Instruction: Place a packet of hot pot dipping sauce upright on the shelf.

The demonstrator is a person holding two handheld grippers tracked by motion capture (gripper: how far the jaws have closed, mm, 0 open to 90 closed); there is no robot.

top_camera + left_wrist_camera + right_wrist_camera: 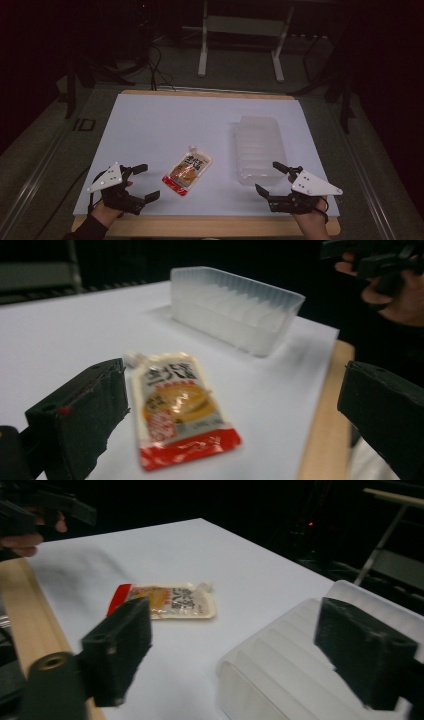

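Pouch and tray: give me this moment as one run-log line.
left gripper: open, empty | right gripper: open, empty | pouch: flat on white sheet, untouched | clear tray: right of pouch, apart

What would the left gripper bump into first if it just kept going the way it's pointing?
Most likely the food pouch: it lies flat on the white sheet just ahead of the left gripper, between its open jaws.
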